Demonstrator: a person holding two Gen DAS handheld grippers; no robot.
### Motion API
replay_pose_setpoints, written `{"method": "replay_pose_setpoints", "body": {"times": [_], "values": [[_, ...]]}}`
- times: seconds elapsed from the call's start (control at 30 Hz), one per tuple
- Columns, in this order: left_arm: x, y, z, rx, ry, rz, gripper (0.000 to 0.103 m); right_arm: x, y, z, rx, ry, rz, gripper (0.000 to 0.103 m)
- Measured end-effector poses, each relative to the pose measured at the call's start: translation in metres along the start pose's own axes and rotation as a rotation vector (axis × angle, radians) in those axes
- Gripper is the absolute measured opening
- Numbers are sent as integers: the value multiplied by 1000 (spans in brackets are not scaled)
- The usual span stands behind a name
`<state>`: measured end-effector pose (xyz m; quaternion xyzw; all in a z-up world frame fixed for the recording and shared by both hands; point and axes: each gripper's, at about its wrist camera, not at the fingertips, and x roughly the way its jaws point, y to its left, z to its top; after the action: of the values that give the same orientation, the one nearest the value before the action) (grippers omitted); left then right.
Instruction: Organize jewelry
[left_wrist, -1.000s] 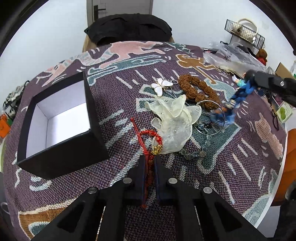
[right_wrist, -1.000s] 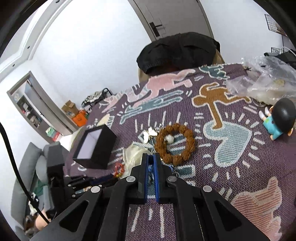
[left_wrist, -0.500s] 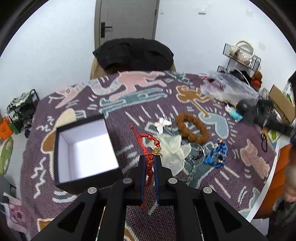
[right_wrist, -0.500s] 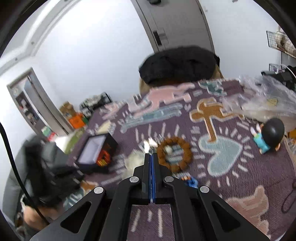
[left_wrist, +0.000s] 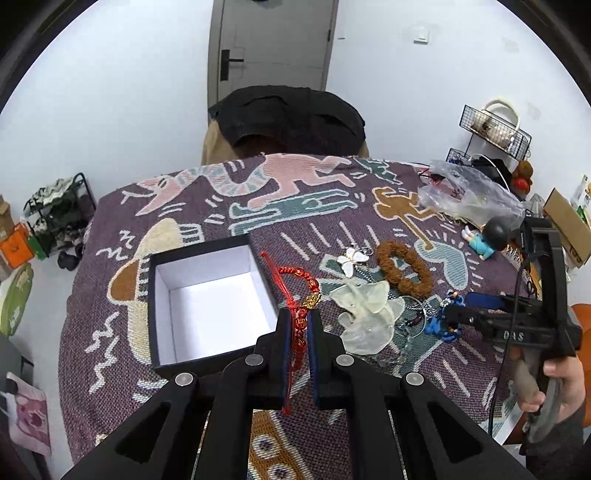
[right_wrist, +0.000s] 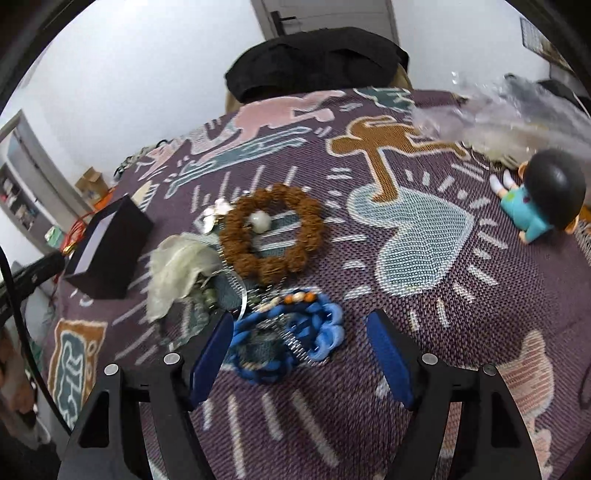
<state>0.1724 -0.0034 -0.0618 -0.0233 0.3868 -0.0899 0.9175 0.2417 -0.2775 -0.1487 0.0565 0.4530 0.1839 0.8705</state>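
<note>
The tabletop (left_wrist: 207, 206) is covered by a purple woven cloth with animal figures; an open black box (left_wrist: 207, 306) with a white inside is taken as the landmark, and nothing is seen in it; a black garment draped over a chair (left_wrist: 288, 118) is seen beyond the box, past the far edge of the tabletop; a crumpled clear plastic bag (left_wrist: 469, 195) is found far to the right of the box, with a small doll (left_wrist: 487, 240) in teal clothes lying just in front of it. A brown bead bracelet (right_wrist: 271, 236) is laid flat to the right of the box, and a pale sheer pouch (right_wrist: 181, 269) is lying between it and the box; a white butterfly ornament (left_wrist: 351, 258) is placed just behind the pouch. A blue braided bracelet (right_wrist: 291, 339) is lying on the cloth further right of the box; the right gripper (right_wrist: 303, 347) is set around it, its jaws opening and its pads clear of the braid. The left gripper (left_wrist: 298, 325) is pressed together on a red cord bracelet (left_wrist: 301, 295) with a gold charm, held in the air just beside the box's right wall.
</note>
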Motion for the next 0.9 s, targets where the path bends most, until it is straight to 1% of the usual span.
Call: {"method": "replay_pose_setpoints", "body": {"times": [0.07, 0.1, 0.13, 0.2, 0.23, 0.27, 0.3, 0.37, 0.4, 0.47, 0.53, 0.73, 0.9], "values": [[0, 4, -2, -7, 1, 2, 8, 4, -6, 2, 15, 3, 3, 74], [0, 5, -2, -9, 1, 1, 8, 5, -10, 2, 26, 4, 6, 71], [0, 7, -3, -13, 1, 0, 8, 6, -14, 2, 39, 5, 22, 63], [1, 9, -4, -21, 3, -5, 8, 8, -17, 2, 52, 10, 42, 56], [2, 10, -4, -25, 4, -8, 8, 8, -18, 2, 55, 7, 44, 47], [3, 11, -4, -28, 4, -11, 8, 9, -18, 3, 61, 12, 51, 41], [3, 11, -5, -29, 5, -13, 8, 10, -17, 3, 66, 18, 64, 30], [4, 11, -6, -30, 8, -13, 8, 11, -16, 4, 74, 18, 78, 24], [4, 10, -6, -29, 10, -12, 9, 10, -15, 5, 72, 6, 73, 14], [5, 11, -6, -29, 14, -9, 9, 6, -13, 6, 81, -11, 96, 13], [4, 12, -6, -32, 14, -6, 8, -1, -9, 7, 79, -38, 100, 13], [-1, 17, -3, -42, -2, 1, 8, -36, 13, 14, 18, -130, 125, 13], [-4, 27, 1, -64, -14, 9, 9, -61, 29, 26, -22, -178, 154, 13]]}}
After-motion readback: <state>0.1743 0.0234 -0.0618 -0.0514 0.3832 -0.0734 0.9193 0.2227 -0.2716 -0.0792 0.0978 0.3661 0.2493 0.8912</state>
